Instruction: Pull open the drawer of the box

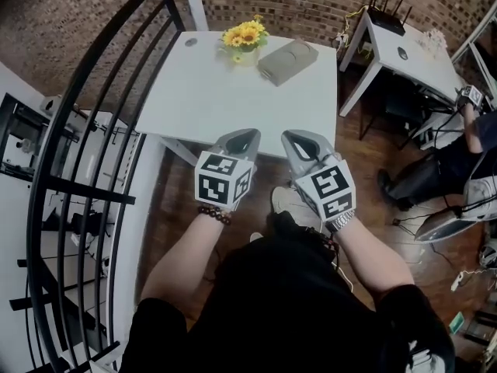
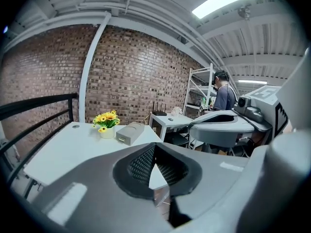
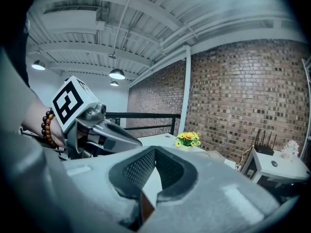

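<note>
Box on far part of desk, just right of flowers. Drawer front small, hard to make out. Box mostly hidden in right gripper view.

Left gripper and right gripper over near desk edge, well apart from box. Fingers of both pressed together, empty.

Railing left, second desk far right.

Both bare forearms reach forward from the torso, elbows bent. The left gripper and the right gripper are held side by side, near each other but apart, both pointing ahead. The left fingers meet at their tips with nothing between them. The right fingers are likewise closed and empty. A bead bracelet circles the left wrist.
</note>
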`<state>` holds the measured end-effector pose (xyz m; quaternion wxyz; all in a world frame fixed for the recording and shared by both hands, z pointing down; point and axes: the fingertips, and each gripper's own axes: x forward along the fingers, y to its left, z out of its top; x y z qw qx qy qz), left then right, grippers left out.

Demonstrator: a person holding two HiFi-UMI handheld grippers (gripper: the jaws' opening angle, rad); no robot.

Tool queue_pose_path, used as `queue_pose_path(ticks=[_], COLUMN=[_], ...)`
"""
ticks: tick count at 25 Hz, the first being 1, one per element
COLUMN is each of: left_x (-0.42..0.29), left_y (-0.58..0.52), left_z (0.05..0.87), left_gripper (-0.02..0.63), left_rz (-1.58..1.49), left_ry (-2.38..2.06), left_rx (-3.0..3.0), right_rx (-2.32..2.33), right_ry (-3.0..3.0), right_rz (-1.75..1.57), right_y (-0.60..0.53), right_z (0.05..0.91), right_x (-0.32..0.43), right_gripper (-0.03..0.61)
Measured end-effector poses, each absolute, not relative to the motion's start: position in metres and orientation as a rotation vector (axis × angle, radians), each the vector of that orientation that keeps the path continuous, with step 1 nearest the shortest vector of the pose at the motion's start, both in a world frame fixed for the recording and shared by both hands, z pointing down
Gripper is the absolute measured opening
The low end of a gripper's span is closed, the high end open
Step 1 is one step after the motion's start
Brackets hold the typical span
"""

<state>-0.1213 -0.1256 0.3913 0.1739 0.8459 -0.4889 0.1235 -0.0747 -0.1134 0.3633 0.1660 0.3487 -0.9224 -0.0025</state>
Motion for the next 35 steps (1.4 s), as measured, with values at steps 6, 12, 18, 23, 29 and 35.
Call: queue_pose_path(ticks=[6, 12, 18, 23, 29, 35], left_x=[-0.120, -0.117, -0.115, -0.120, -0.123, -0.128], left_y=[-0.176, -0.243, -0.300, -0.338, -0.366, -0.389], left_z=[0.415, 0.442, 0.471, 0.494, 0.518, 0.542], left_gripper=[0.015, 0.015, 0.015, 0.017, 0.017, 0.038], left_rz=[0.329, 0.328, 0.329, 0.285, 0.204, 0.097], left_ry=[-1.336, -1.314, -1.309, -1.309, -1.281, -1.232], left_rx=[2.320, 2.229, 2.129, 2.023, 1.915, 1.818], right_rx=[0.973, 0.926, 0.853, 0.792, 0.746, 0.743], right_ry=[-2.631, -2.625, -2.619, -2.615, -2.594, -2.567], right_rz=[0.037, 0.101, 0.159, 0.185, 0.206, 0.212], right_y=[-0.166, -0.230, -0.281, -0.310, -0.333, -0.348], right_z=[0.384, 0.408, 0.429, 0.442, 0.457, 0.470], right_x=[-0.073, -0.071, -0.072, -0.074, -0.073, -0.077], right_gripper=[-0.008, -0.008, -0.009, -0.008, -0.008, -0.008])
